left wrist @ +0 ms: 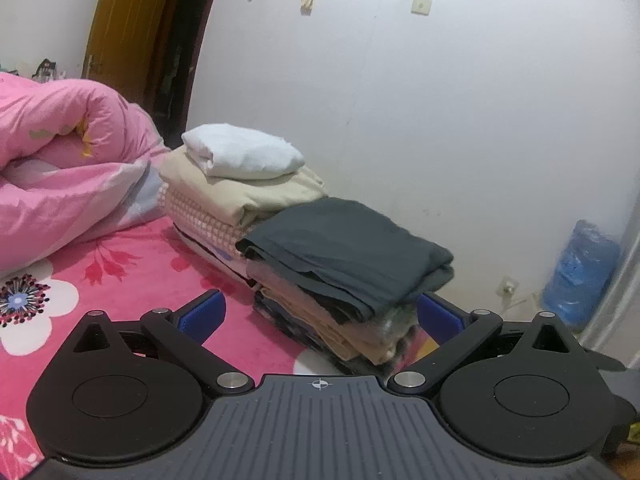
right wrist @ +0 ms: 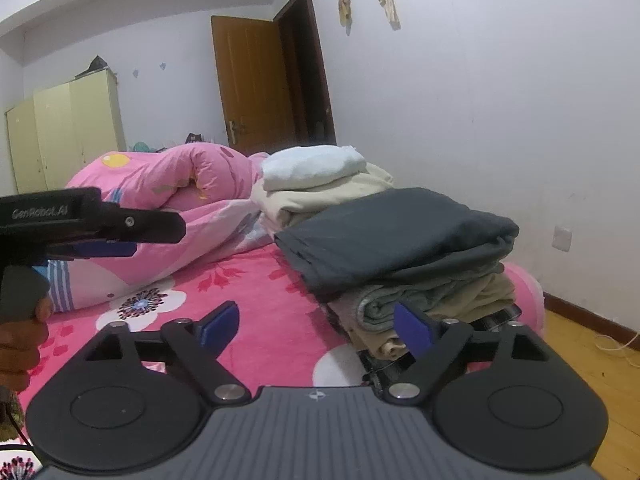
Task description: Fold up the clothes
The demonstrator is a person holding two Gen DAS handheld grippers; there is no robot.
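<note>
The clothes are sitting in two folded stacks on the bed, by the white wall. The near stack is topped w/ a dark grey garment, lying flat and folded roughly square; under it are showing grey, beige and dark layers, folded edges facing the cameras. The stack's long axis is running from the cameras toward the wall. Behind it, touching, is standing the far stack: a checked pink piece at the bottom, a beige garment over that, and a small white folded piece on top, lying w/ its long side along the wall.

The bed is wearing a pink floral sheet w/ big white blossoms. A pink quilt is lying bunched up left of the stacks. The room is showing a brown door standing ajar, pale yellow wardrobes at far left, a wood floor at right, and a blue bag against the wall.

The left tongs are gaping wide, blue pads well apart, holding nothing, hovering just in front of the near stack. In the right wrist view the left tongs are poking in from the left edge, w/ a hand gripping the handle. The right tongs are also spread wide and gripping nothing, right pad close to the stack's lower layers; contact can't be told.
</note>
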